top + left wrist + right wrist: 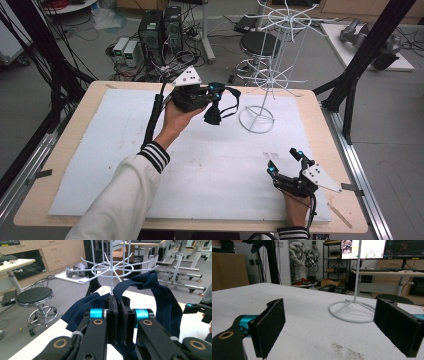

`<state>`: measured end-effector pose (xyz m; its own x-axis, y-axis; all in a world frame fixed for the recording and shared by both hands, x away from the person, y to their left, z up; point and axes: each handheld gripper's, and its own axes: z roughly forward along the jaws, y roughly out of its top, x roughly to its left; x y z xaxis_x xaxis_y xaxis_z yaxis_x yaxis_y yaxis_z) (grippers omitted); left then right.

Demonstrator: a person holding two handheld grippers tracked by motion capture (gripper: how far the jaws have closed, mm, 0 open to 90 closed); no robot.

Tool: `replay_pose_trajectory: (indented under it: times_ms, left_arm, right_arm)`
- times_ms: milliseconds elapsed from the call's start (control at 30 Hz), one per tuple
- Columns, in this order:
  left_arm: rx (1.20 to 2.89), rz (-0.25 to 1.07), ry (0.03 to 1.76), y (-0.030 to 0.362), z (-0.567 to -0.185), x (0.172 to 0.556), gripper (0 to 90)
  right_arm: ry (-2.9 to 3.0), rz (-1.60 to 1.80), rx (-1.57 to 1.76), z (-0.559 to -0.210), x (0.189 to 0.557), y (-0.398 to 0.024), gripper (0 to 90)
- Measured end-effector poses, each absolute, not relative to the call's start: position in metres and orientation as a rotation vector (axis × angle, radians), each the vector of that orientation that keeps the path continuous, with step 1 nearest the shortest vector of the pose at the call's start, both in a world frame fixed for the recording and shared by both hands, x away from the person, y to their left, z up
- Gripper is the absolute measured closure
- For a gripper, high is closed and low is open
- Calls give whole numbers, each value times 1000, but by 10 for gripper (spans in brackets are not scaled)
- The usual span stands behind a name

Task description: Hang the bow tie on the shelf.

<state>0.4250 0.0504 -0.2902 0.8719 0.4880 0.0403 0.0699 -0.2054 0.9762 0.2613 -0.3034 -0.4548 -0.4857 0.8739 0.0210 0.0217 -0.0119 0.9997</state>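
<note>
Garment: a dark navy fabric piece (160,297), soft and folded, with a strap-like loop arching up and over to one side; exact type cannot be told, though a pale label shows near its top edge in the left gripper view.
Garment position: held in the air above the far middle of the white foam mat (100,150), hanging from the jaws, not touching the mat.
Left gripper: left gripper (216,93) has its jaws pressed together with the navy cloth pinched between the pads, folds spilling out on both sides.
Right gripper: right gripper (285,161) rests low at the near right of the mat, jaws spread wide with nothing between them.
Rack: white wire hanging rack (270,75) stands upright on its ring base at the far right of the mat, with radial prongs on two tiers.
Key relation: the rack lies just beside the left gripper, straight ahead along its jaws; in the left gripper view a prong ring sits directly above and beyond the held cloth.
Long axis: the cloth hangs roughly vertical, loop uppermost.
Nearer hand: the left, by far; the right is well apart from both cloth and prongs.
Likely next step: as a judgement, lifting the loop over a prong tip.
</note>
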Motion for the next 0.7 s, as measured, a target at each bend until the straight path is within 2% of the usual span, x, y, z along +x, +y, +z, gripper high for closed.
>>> replay_pose_trajectory:
  times_ms: [700]
  left_arm:
    - [1746, 408, 438, 26, -276, 436, 852]
  right_arm:
    - [1576, 1580, 950, -455, 262, -304, 96]
